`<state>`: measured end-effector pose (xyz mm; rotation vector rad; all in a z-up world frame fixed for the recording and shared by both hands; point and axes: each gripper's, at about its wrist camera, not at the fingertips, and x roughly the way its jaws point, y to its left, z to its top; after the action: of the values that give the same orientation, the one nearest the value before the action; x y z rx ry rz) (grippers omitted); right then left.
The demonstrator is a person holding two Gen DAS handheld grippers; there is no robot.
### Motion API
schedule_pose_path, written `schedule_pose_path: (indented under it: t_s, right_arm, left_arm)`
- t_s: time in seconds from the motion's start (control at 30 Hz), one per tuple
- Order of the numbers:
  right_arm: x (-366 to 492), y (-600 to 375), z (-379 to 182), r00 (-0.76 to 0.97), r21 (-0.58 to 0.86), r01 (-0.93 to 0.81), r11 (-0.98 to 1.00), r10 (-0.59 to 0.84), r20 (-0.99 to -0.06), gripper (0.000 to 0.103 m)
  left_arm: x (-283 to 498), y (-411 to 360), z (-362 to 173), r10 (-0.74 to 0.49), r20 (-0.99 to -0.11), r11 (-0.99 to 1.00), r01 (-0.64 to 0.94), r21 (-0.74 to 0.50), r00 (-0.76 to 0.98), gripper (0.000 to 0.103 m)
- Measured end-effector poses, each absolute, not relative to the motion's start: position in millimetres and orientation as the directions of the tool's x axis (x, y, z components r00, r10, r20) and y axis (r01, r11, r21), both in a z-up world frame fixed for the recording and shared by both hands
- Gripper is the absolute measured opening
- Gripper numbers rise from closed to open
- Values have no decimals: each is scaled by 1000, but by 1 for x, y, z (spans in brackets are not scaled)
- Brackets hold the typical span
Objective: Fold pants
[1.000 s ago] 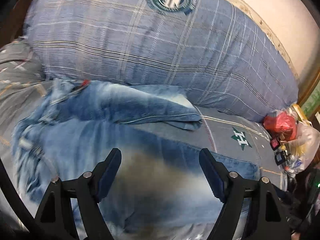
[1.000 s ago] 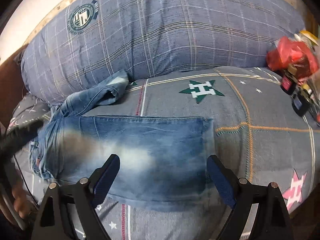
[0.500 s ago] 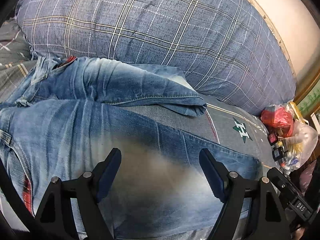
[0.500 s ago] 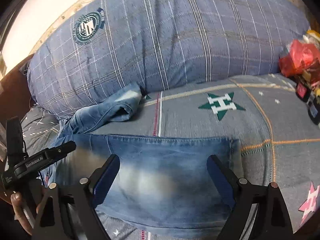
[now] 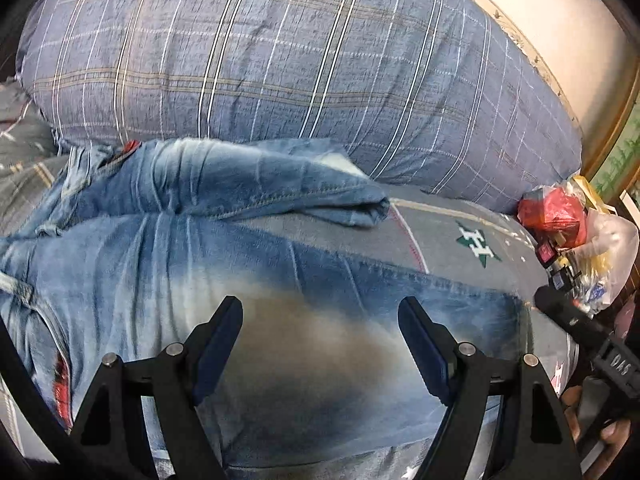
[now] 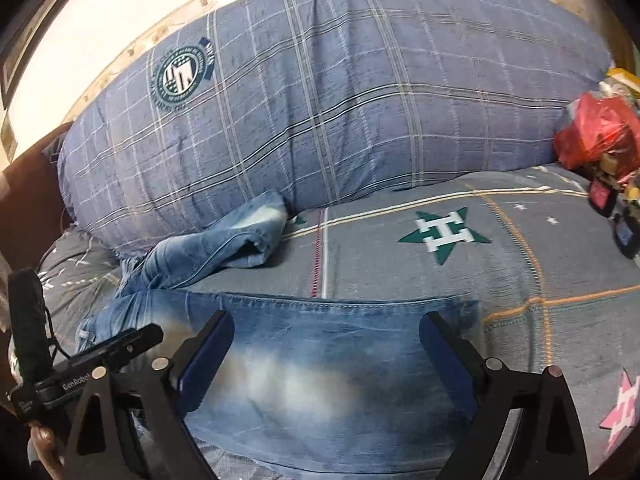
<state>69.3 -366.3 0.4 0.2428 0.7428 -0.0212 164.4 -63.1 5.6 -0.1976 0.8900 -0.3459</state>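
now the left tongs [image 5: 320,332] have dipped closer over the jeans [image 5: 168,280], spread and empty; right tongs [image 6: 326,344] too, so no fold yet.

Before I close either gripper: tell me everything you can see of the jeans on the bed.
The faded blue denim jeans lie spread on the grey patterned bedsheet, unfolded. The near leg lies flat with a whitish worn patch and a straight hem. The far leg is bunched and doubled over, its end against the blue checked pillow. The waist, with red lining showing, lies at the left in the left wrist view. Both open grippers hover above; neither visibly touches the denim.
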Motion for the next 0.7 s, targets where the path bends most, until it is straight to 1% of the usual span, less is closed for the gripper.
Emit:
schedule_pose_path:
  t_s: [0.1,0.2,0.3,0.43,0.53,0.6,0.7]
  right_arm:
    - [71,-366,1,743,196,96,976,61,-666,96]
    - [78,-370,1,729,217,69,974,100,-678,96]
    - [97,-376,-2,705,244,74,967,122,-699,96]
    - [121,-384,-8,683,308,62,949,185,-707,96]
    - [125,-398,-22,691,400,67,914,247,-680,96]
    - [128,-415,-35,665,480,106,871,297,-685,95]
    - [132,-431,-37,682,499,122,858,293,-670,95]
  left_arm:
    - [171,-64,15,-380,-718,924,212,-317,583,81]
    - [177,-66,23,-369,-709,929,229,-289,601,81]
    - [191,-67,26,-373,-714,928,238,-287,593,81]
    - [215,-61,27,-431,-701,901,232,-366,568,81]
    - [224,-53,19,-467,-692,879,201,-433,550,81]
    - [227,-49,13,-481,-700,867,165,-471,527,81]
    - [231,-48,5,-507,-709,851,150,-504,490,81]
